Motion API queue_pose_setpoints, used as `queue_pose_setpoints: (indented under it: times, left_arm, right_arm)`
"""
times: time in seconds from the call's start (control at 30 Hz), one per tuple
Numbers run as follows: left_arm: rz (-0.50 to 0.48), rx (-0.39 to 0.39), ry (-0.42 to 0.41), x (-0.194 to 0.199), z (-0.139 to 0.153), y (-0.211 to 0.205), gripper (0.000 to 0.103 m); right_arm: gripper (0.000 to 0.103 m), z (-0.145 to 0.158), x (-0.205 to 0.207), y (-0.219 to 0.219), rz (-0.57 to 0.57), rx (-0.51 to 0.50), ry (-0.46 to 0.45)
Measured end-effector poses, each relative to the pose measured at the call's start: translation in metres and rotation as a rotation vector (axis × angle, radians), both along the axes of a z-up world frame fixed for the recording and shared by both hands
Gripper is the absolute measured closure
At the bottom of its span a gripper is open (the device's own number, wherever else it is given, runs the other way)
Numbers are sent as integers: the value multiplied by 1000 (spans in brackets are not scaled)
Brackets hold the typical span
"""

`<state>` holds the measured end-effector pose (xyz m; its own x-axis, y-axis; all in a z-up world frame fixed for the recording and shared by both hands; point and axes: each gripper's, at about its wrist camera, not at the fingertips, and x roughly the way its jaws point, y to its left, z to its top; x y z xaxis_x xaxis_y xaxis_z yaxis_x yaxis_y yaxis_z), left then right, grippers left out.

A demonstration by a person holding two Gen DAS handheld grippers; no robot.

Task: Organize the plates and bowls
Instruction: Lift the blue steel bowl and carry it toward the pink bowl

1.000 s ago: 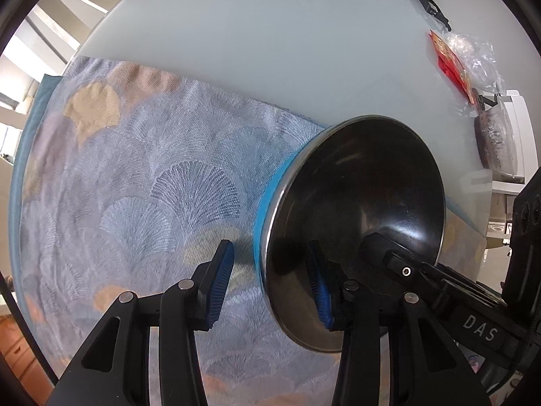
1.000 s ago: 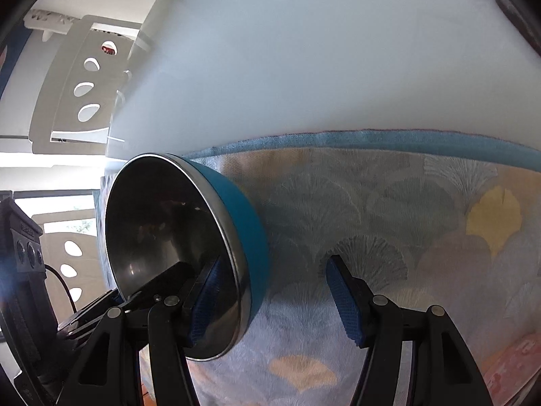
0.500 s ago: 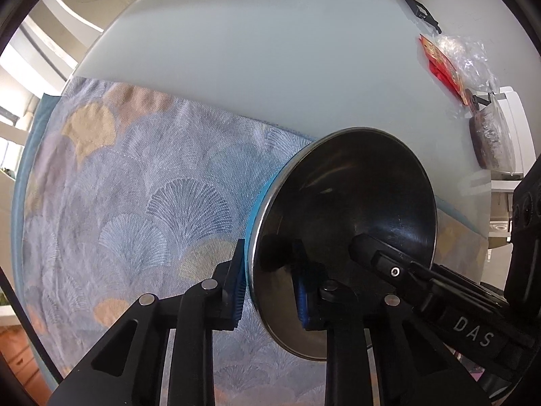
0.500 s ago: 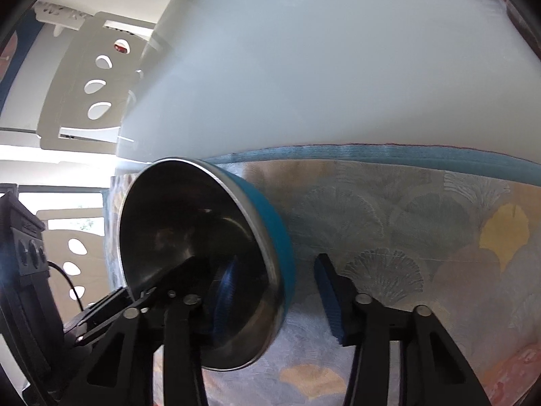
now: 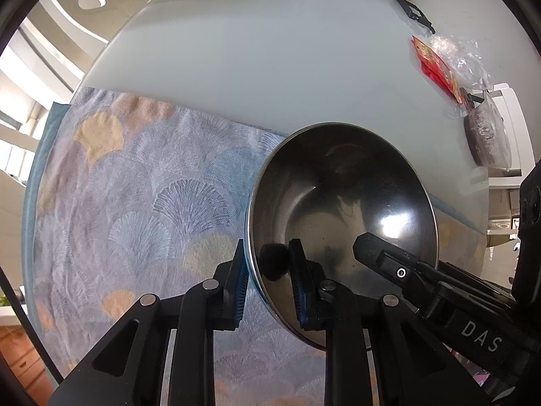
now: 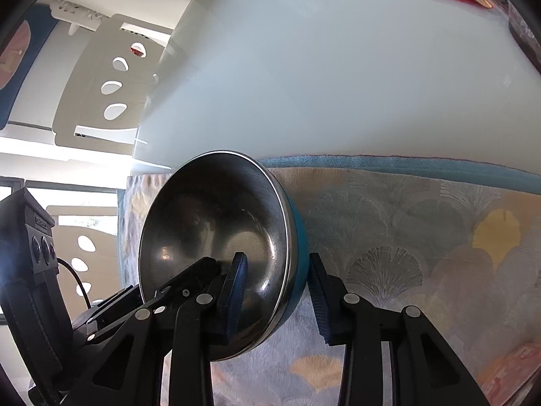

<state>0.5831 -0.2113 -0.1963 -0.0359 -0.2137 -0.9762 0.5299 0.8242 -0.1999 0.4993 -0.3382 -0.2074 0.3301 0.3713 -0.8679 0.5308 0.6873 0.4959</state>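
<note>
Two hand-held grippers share one steel bowl (image 5: pixel 341 209) with a blue outside, tipped on edge above the patterned cloth (image 5: pixel 135 203) near the counter's (image 5: pixel 253 50) front edge. The left hand-held gripper (image 5: pixel 267 287) is clamped on the rim, one pad inside, one outside. The right hand-held gripper (image 6: pixel 275 296) straddles the opposite rim, its outer pad touching or nearly so; whether it grips, I cannot tell. The doubled hold probably steadies the bowl.
</note>
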Motion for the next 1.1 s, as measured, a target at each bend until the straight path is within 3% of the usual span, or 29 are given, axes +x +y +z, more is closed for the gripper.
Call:
queue_pose_setpoints:
  times: [1.1]
  left_arm:
    - [-47, -33, -29, -80, 55, -18, 83]
  right_arm:
    - [67, 51, -71, -29, -37, -5, -33]
